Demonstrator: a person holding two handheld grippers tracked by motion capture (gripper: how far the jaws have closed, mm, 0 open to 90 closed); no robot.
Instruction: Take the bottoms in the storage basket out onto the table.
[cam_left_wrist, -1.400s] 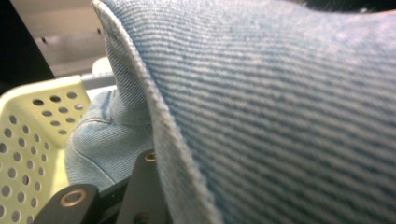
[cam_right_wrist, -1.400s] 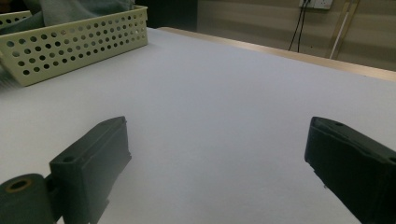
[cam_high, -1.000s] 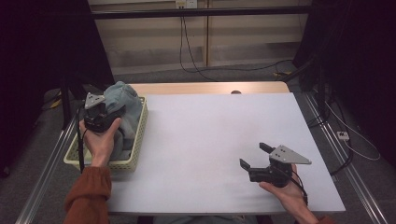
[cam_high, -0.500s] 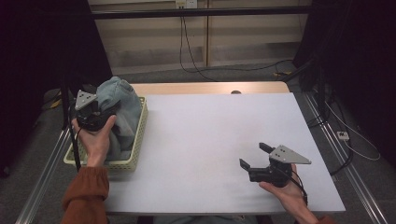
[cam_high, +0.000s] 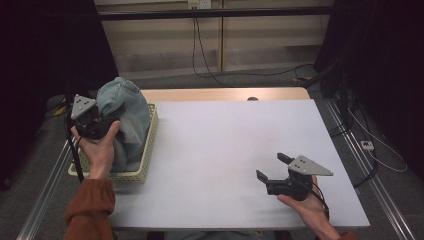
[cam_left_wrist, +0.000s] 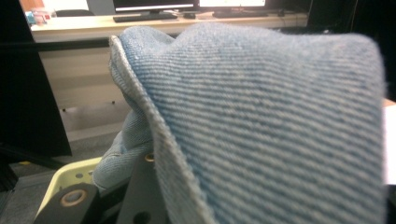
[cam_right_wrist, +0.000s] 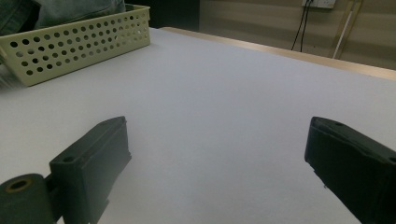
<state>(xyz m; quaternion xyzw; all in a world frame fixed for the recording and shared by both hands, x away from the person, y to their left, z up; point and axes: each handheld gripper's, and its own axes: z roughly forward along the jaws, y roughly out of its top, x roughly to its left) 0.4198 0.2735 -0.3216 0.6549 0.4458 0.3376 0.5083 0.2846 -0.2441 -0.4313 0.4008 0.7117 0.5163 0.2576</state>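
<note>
A bundle of light blue denim cloth (cam_high: 127, 115) rises out of a pale yellow perforated basket (cam_high: 150, 145) at the table's left edge. My left gripper (cam_high: 106, 121) is held in a hand at the bundle's left side, shut on the denim, its jaw tips buried in the fabric. In the left gripper view the denim (cam_left_wrist: 261, 116) drapes over the jaws, with the basket's rim (cam_left_wrist: 60, 179) below. My right gripper (cam_high: 271, 165) rests low over the table's near right part, open, with nothing between its jaws (cam_right_wrist: 215, 154). From there the basket (cam_right_wrist: 79, 44) and the denim (cam_right_wrist: 70, 9) lie far off.
The white table top (cam_high: 225, 145) spreads between basket and right gripper, with a wooden strip (cam_high: 220, 94) along its far edge. Metal rails run along both sides. Cables (cam_high: 360, 135) lie on the floor to the right.
The left hand has drawn its gripper up and a little leftward, and the denim bundle has risen higher out of the basket. The right gripper has stayed where it was.
</note>
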